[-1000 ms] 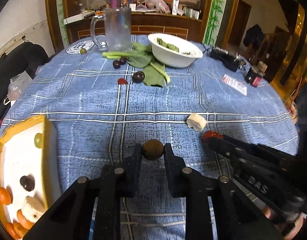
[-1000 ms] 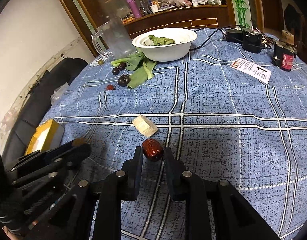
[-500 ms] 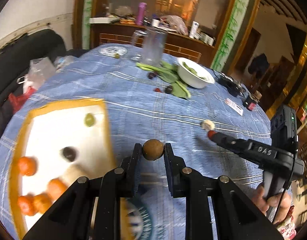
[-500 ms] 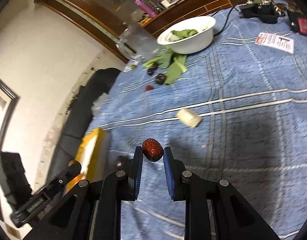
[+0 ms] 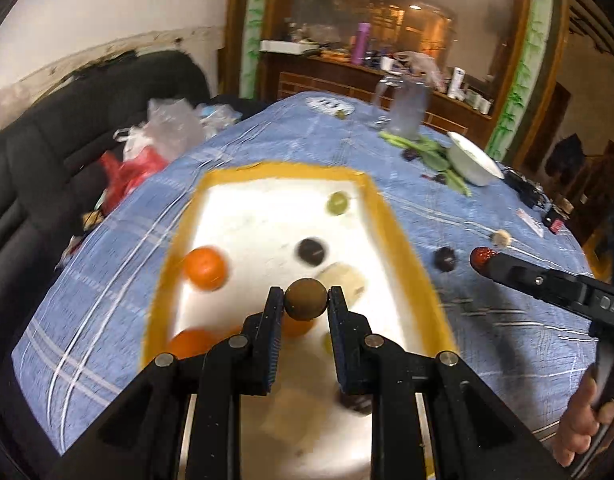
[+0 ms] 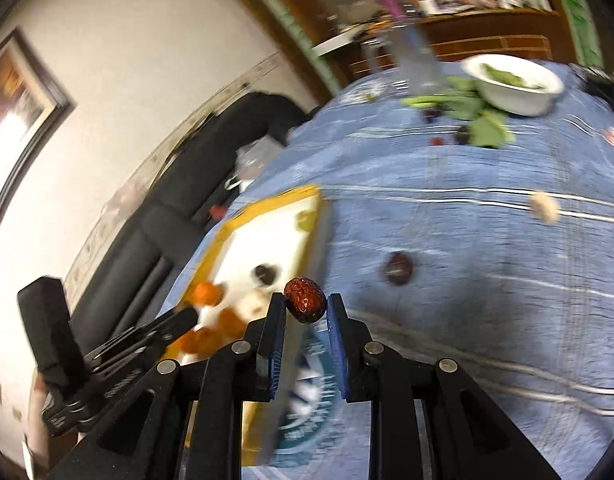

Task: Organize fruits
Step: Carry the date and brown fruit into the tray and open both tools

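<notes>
Both carried fruits now over or nearing the yellow-rimmed tray [image 5: 391, 220], formerly off to the side: left hand-held gripper [image 5: 305, 300] is pinching a small, hard brown round fruit [image 5: 305, 298] at its middle; right hand-held gripper [image 6: 305, 306] is pinching a light, wrinkled red date [image 6: 305, 299] crosswise, slip-prone.

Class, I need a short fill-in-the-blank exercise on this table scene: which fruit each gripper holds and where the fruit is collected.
1. The left gripper is shut on a round ____ fruit.
2. The right gripper is shut on a wrinkled ____ date.
3. The oranges lie in a tray with a ____ rim.

Missing words: brown; red; yellow
</notes>
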### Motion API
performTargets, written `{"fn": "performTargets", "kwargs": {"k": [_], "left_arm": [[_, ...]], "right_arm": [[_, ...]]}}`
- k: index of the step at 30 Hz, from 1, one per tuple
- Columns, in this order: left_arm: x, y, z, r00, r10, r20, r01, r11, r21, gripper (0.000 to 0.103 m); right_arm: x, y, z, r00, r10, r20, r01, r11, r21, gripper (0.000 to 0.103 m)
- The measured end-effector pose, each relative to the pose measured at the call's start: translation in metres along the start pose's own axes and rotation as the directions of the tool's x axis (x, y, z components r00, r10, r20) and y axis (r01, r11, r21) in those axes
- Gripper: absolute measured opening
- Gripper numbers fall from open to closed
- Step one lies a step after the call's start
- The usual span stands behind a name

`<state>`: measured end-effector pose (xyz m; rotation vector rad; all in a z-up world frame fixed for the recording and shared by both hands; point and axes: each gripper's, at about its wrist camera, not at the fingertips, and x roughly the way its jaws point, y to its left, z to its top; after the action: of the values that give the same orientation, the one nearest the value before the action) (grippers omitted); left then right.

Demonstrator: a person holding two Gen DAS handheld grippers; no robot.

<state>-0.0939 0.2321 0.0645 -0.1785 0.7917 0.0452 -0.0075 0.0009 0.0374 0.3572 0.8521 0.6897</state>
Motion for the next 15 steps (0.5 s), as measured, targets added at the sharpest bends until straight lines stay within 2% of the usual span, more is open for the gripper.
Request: {"fn": "performTargets", "kwargs": {"k": [6, 12, 15], "left_arm": [[-0.005, 0.021, -0.014, 0.997, 0.077, 0.005, -0.077, 0.997, -0.006, 0.021], [-0.011, 0.024, -0.017, 0.991, 0.131, 0.040, -0.131, 0.991, 0.006, 0.023], [-0.014, 0.024, -0.018, 0.988, 0.144, 0.058, -0.144, 0.989, 0.011, 0.038]], "right_arm": [[0.032, 0.054, -0.018, 0.997, -0.041, -0.064, 0.032, 0.990, -0.138, 0.024], [0.059, 0.076, -0.037, 0.987, -0.137, -0.083, 0.112, 0.962, -0.249, 0.024], [0.065, 0.081, -0.043, 0.983, -0.163, -0.081, 0.135, 0.951, -0.278, 0.024]]}}
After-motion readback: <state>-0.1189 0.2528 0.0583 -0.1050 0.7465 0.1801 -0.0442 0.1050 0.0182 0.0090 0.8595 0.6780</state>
